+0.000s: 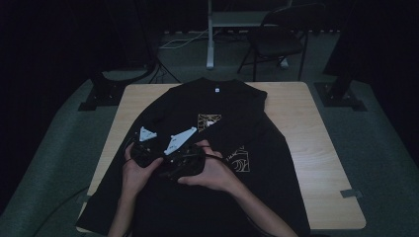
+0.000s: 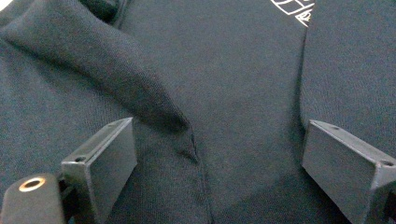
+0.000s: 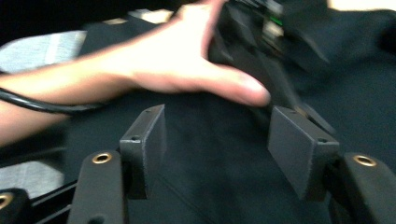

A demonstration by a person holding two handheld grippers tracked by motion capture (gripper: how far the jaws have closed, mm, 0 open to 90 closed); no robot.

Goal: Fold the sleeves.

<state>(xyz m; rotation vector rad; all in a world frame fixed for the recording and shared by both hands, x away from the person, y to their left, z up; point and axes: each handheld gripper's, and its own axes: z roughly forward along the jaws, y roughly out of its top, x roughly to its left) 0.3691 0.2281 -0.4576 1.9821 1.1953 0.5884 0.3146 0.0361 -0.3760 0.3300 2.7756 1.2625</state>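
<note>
Left gripper view: the left gripper (image 2: pixel 219 163) stands released, a fold of the black shirt (image 2: pixel 224 84) between its pads. Right gripper (image 3: pixel 217 149) is parted too, over flat cloth.

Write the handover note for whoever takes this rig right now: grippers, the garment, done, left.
Left gripper: open, jaws wide apart above a raised fold in the cloth, not pinching it.
Right gripper: open, nothing between its pads, hovering over dark fabric close beside the left hand.
Black shirt: spread on the wooden table, collar at the far edge, lower hem hanging over the near edge, one side turned inward and creased.
Done: shirt laid out.
Left: likely grip the fabric and carry on folding.
</note>
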